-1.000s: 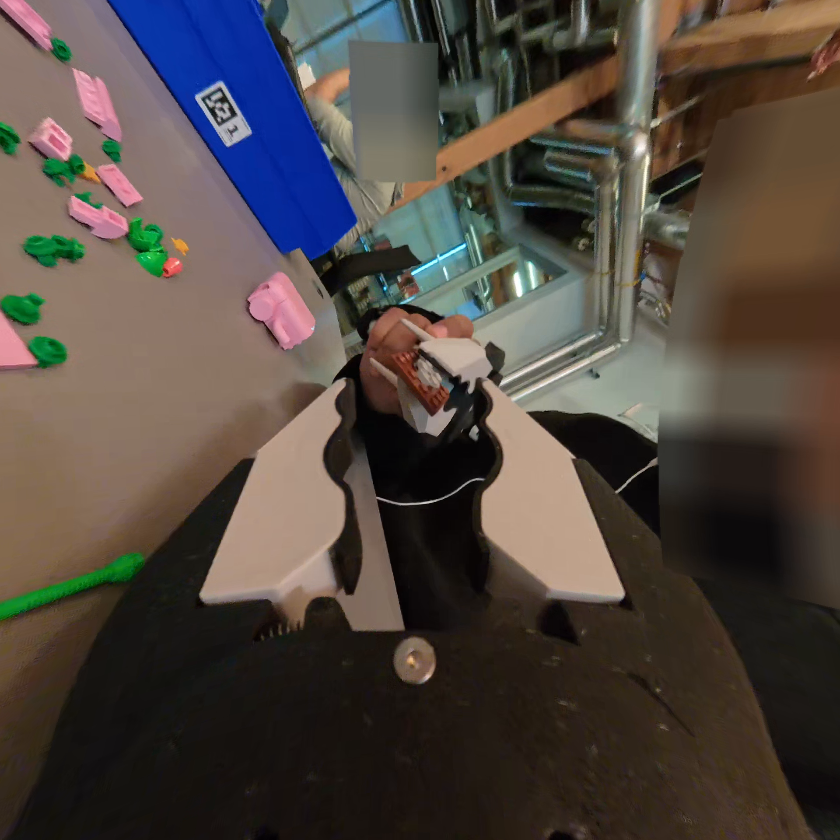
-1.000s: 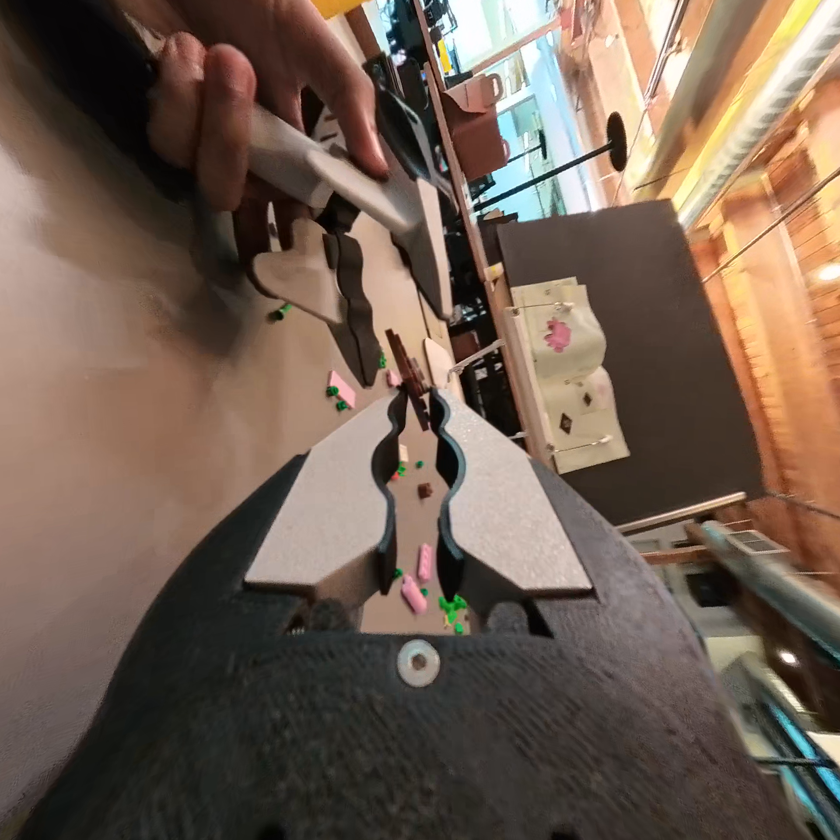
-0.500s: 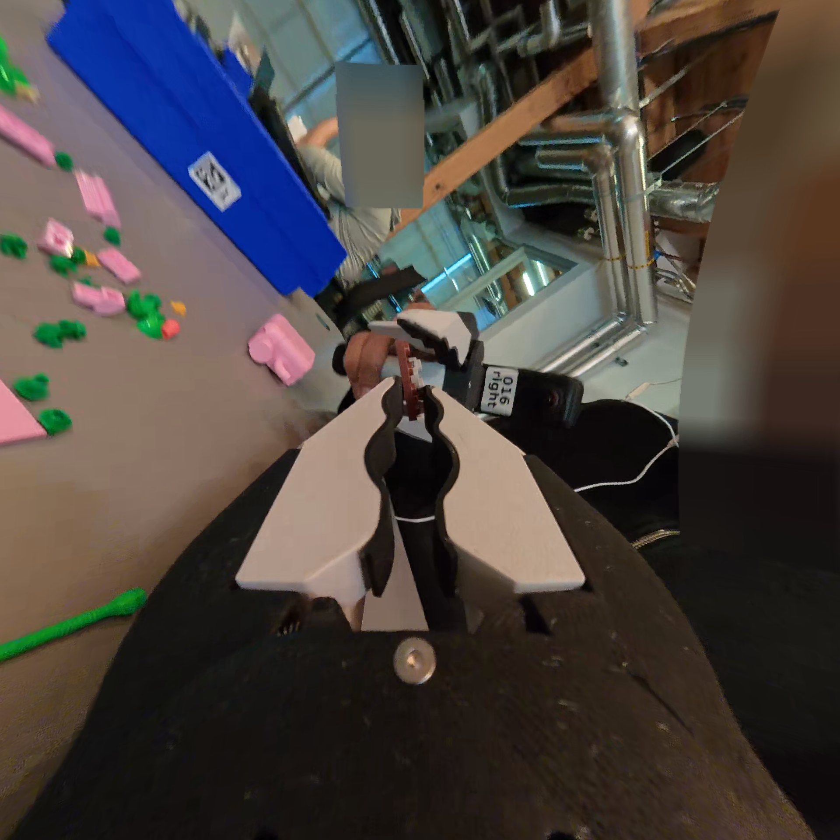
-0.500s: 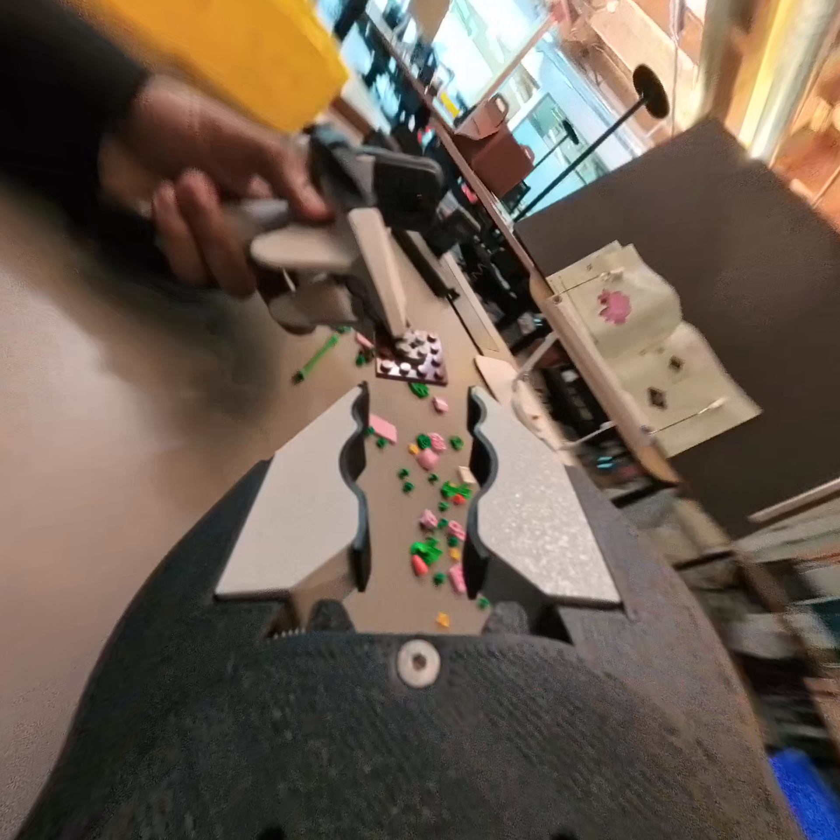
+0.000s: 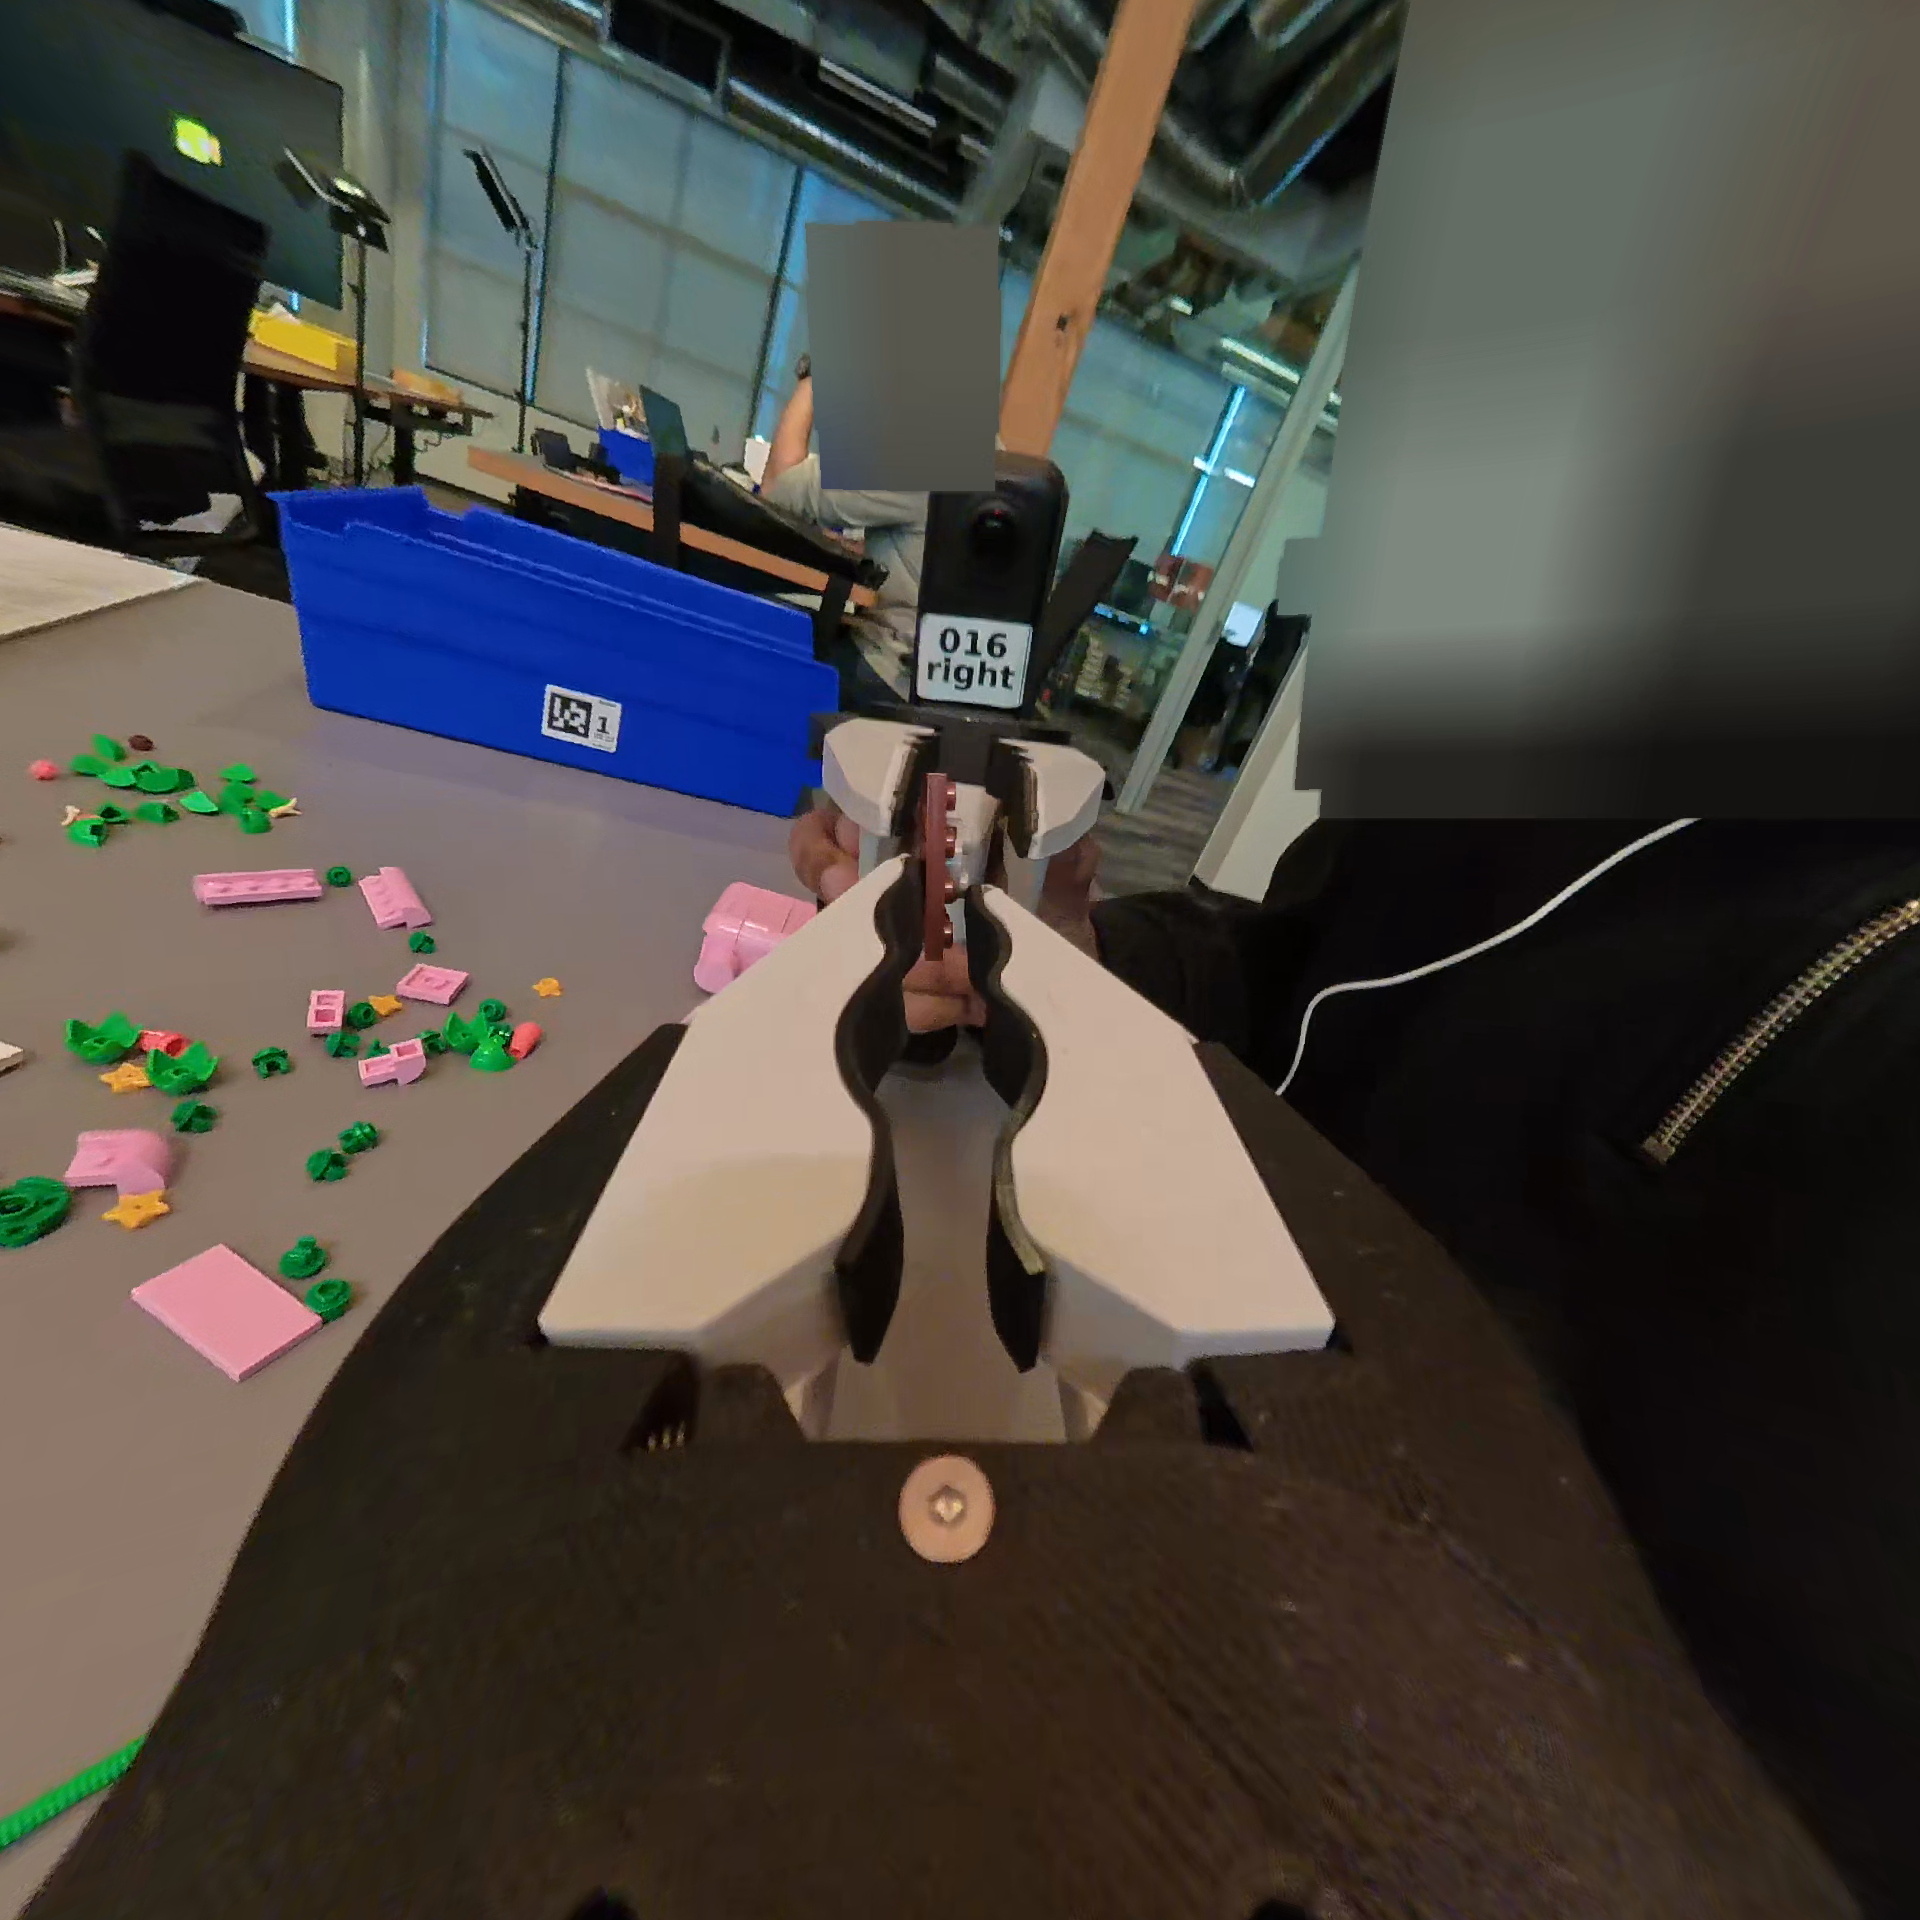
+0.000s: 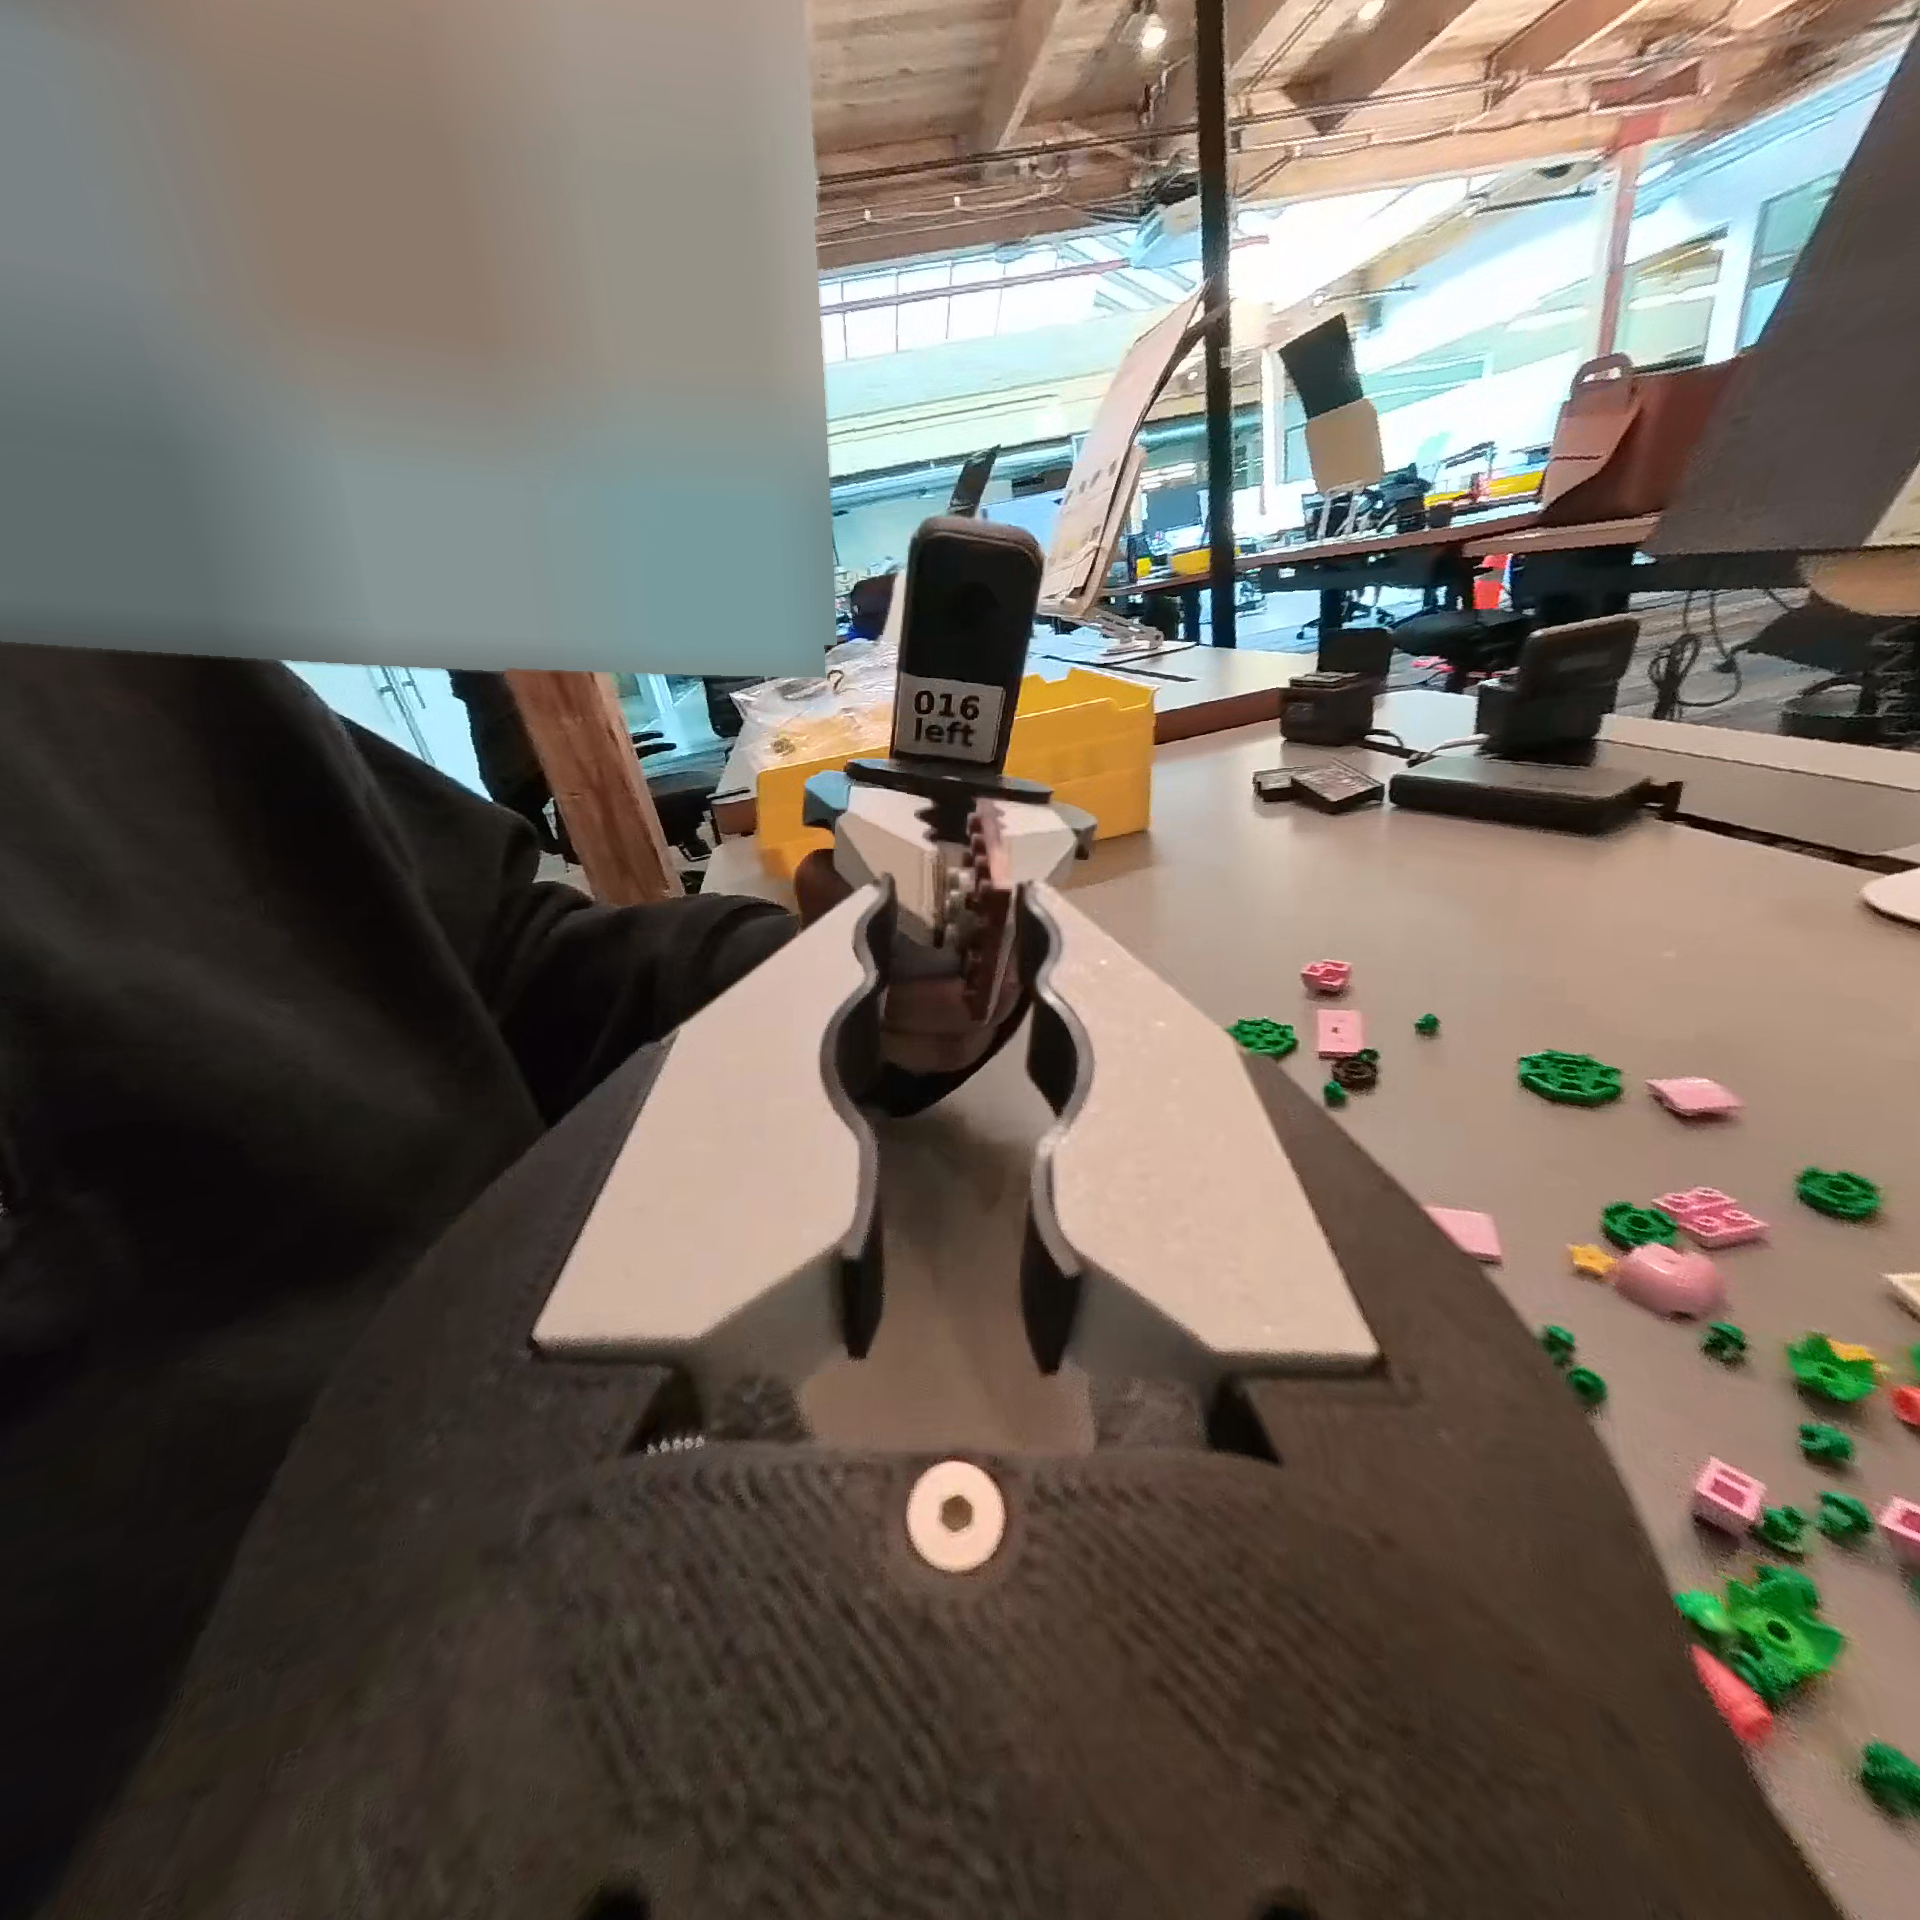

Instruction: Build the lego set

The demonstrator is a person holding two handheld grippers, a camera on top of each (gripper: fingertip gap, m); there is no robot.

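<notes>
Grey table (image 5: pixel 540 862) bears blue bin (image 5: pixel 561 644), contents hidden; yellow bin (image 6: pixel 1081 748) likewise.

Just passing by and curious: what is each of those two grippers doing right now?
Left gripper: shut on the thin reddish-brown studded Lego plate, held edge-up.
Right gripper: open, its fingers either side of the same plate.

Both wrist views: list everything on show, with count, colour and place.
Plate: one, brown, edge-on between both grippers' tips.
Loose bricks: many, pink and green, scattered on table.
Tile: one, pink, near table edge.
Table: one, grey.
Blue bin: one, far side.
Yellow bin: one, behind left gripper.
Left gripper: shut on plate.
Right gripper: open, tips around plate.
</notes>
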